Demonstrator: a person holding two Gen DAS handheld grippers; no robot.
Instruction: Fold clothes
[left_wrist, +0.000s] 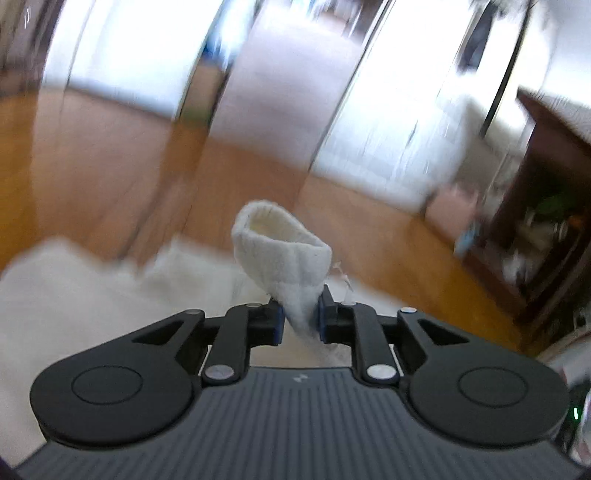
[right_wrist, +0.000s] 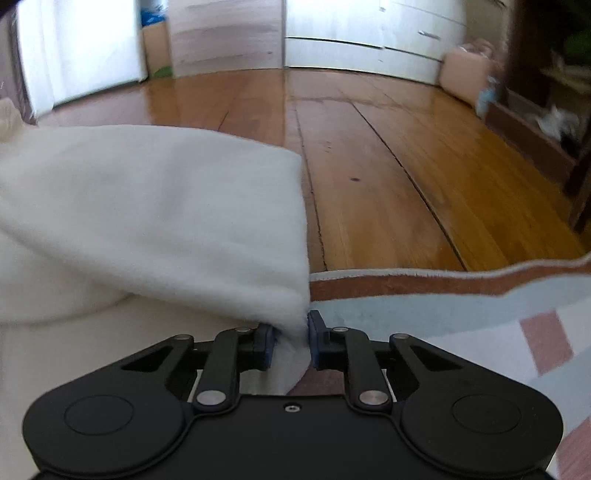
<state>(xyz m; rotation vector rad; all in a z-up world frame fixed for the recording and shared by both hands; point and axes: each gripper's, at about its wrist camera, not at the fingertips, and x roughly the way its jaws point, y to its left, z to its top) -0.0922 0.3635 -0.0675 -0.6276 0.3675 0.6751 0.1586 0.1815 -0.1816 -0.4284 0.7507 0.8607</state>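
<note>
Folding is looking barely under way, as far as these views are showing. The left gripper (left_wrist: 300, 320) is pinching a ribbed cuff (left_wrist: 280, 251) of the white fleece garment (right_wrist: 155, 221) between nearly closed jaws, and the cuff is standing up open-mouthed above the pads. The right gripper (right_wrist: 290, 341) is likewise clamping a corner of the same white fabric, which is draping away to the left, lifted off the surface. Most of the garment is lying bunched low at the left of both views, so no finished fold is showing yet; spreading it flat and making every fold are probably still to come.

Beneath the right gripper a patterned rug (right_wrist: 480, 332) with a brown border is lying on the wooden floor (right_wrist: 406, 166). White cabinets (right_wrist: 369, 44) and a dark shelf unit (left_wrist: 546, 206) are standing well apart, crowding nothing. The left view is blurring heavily, so its finer detail cannot be told.
</note>
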